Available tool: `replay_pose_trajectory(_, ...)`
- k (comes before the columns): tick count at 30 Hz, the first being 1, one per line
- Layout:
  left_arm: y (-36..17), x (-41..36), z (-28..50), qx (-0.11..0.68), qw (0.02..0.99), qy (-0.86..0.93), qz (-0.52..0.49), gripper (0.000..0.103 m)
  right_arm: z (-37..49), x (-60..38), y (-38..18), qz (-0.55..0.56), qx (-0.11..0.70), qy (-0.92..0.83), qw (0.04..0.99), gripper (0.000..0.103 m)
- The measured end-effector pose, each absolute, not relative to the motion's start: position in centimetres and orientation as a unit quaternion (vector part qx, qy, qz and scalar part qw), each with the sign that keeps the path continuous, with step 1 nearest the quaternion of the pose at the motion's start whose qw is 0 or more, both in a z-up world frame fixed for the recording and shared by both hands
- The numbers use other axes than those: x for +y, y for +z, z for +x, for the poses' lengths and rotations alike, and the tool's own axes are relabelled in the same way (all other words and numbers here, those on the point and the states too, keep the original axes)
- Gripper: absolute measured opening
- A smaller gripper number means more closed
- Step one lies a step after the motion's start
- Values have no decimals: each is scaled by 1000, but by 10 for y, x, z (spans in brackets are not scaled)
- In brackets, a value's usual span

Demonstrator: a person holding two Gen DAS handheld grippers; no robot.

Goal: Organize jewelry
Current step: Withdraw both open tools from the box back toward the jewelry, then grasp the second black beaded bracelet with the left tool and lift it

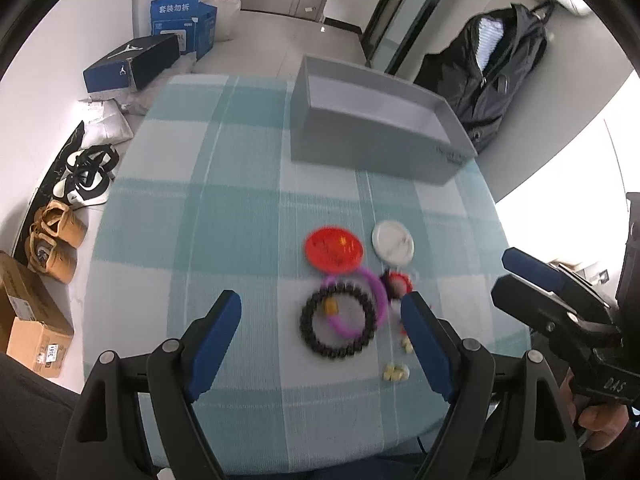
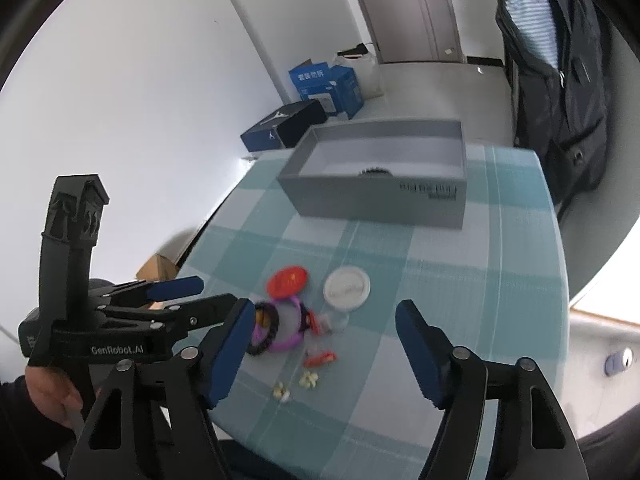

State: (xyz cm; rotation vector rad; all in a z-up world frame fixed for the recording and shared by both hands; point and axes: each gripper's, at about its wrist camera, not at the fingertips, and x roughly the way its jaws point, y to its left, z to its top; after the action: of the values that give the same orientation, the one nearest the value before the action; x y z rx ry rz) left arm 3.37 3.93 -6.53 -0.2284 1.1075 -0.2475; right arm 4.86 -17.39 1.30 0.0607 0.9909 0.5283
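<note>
The checked tablecloth (image 1: 168,240) fills mid-frame. The grey box (image 1: 372,136), upper centre, stands open, likely waiting for the jewelry. Below it lie a red lid (image 1: 334,249), a white lid (image 1: 393,243) and a black bead bracelet (image 1: 338,322) overlapping a purple bangle (image 1: 370,304). The left gripper (image 1: 320,344) and right gripper (image 2: 326,354) hover spread, holding nothing, apparently approaching the pile.

My left gripper (image 1: 320,344) and right gripper (image 2: 326,354) are black frames with blue finger pads (image 1: 214,344) and silver pivot screws. White lettering at lower left reads "GenRobot.AI". My sleeve (image 2: 16,452) appears dark.
</note>
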Motion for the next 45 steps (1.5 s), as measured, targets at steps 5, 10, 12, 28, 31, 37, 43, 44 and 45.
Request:
replay_pose_trajectory(5, -79, 32, 29, 534, 834, -112, -83, 79, 36, -177, 6, 29, 472, 230, 851, 60)
replay_pose_trajectory(10, -91, 22, 34, 547, 830, -98, -52, 79, 28, -176, 1, 26, 478, 224, 849, 57)
replay_pose_trajectory(12, -90, 18, 34, 542, 834, -97, -43, 79, 24, -175, 3, 20, 476, 229, 849, 57)
replay_pose_trajectory(28, -87, 16, 27, 534, 836, -121, -36, 38, 16, -178, 1, 25, 479, 230, 847, 57)
replay_pose_trajectory(31, -86, 20, 27, 534, 836, -119, -45, 36, 14, -178, 1, 28, 481, 232, 845, 57)
replay_pose_trajectory(37, -81, 31, 27, 529, 837, -117, -82, 36, 7, -168, -4, 17, 491, 247, 835, 57)
replay_pose_trajectory(43, -69, 42, 23, 511, 846, -112, -104, 36, 2, -155, -18, 4, 514, 264, 816, 57)
replay_pose_trajectory(44, -68, 43, 24, 509, 847, -111, -106, 36, 2, -154, -20, 2, 517, 265, 814, 57)
replay_pose_trajectory(45, -67, 44, 24, 507, 848, -110, -107, 36, 2, -152, -23, 1, 520, 266, 812, 57)
